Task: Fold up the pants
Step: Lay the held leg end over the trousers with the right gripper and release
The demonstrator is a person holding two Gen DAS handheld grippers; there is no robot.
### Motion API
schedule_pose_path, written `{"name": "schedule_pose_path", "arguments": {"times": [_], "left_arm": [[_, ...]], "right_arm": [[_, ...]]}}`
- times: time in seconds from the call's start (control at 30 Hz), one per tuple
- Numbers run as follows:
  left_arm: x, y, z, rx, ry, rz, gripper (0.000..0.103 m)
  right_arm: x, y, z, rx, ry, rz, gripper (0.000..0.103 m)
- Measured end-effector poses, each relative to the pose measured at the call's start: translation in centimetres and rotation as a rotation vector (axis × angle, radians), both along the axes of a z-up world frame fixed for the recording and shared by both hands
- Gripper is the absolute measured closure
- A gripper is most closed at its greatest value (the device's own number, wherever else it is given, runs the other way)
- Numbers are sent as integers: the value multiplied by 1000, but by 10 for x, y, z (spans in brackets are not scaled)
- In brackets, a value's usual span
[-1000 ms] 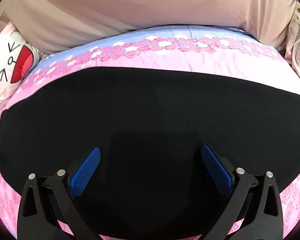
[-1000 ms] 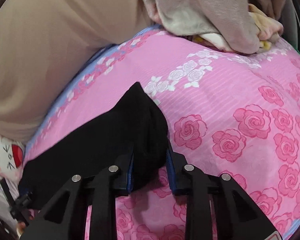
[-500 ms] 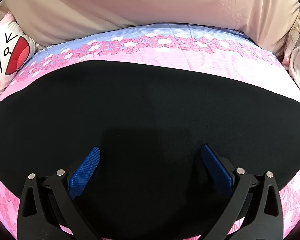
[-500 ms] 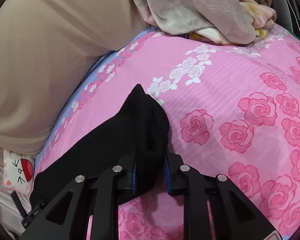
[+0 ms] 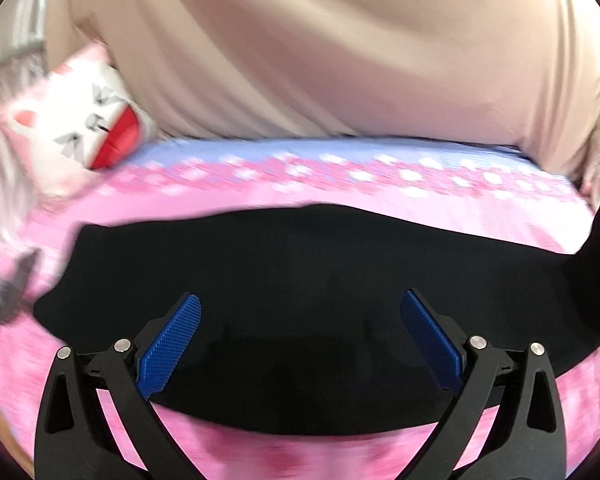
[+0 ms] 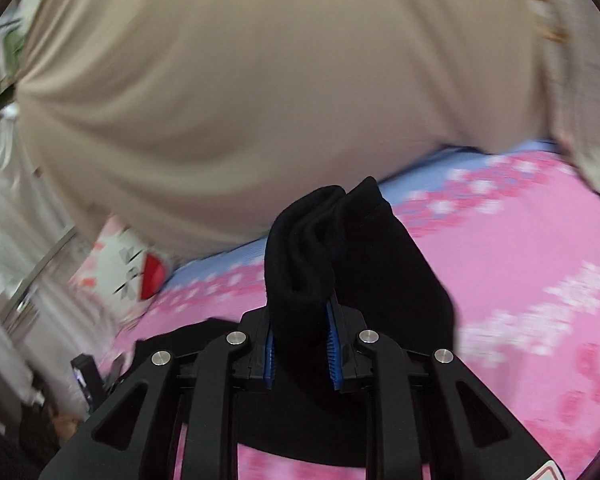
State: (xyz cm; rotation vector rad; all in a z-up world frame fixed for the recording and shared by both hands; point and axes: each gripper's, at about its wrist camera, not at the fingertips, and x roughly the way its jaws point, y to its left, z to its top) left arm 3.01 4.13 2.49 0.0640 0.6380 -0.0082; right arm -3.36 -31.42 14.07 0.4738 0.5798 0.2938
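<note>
One pair of black pants [image 5: 320,280] lies spread flat across a bed with a pink rose sheet [image 5: 380,196]. The sheet has a blue stripe along its far edge. There are two grippers, one in each view.

The left gripper [image 5: 300,332] hangs just above the middle of the pants. Its two blue fingers [image 5: 168,344] are spread wide apart and hold nothing. The black cloth fills the space under them.

The right gripper [image 6: 300,354] has its two fingers squeezed tight on a bunched end of the pants [image 6: 320,248]. That end stands up in a lump above the fingers, lifted off the pink sheet [image 6: 540,260]. The rest of the cloth drops down on both sides of the gripper.

One big beige blanket [image 5: 340,60] is piled at the back of the bed. One white cat pillow [image 5: 80,120] with a red mouth sits at the left, beside the blanket. The same pillow shows in the right wrist view [image 6: 128,268]. Both views are blurry
</note>
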Motion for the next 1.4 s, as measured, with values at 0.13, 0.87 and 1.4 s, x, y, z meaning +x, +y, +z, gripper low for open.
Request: {"name": "schedule_pose_path", "arguments": {"times": [0.13,0.87,1.4], "left_arm": [[-7,47,13,24,0,81,5],[-9,121,-12,36,96,130,5],[-6,117,-22,42,147,107,5]], "right_arm": [[44,98,-9,-37,23,165,84],[80,260,-135,-142,265,351,82],[55,283,-118,-138,205,472,41]]}}
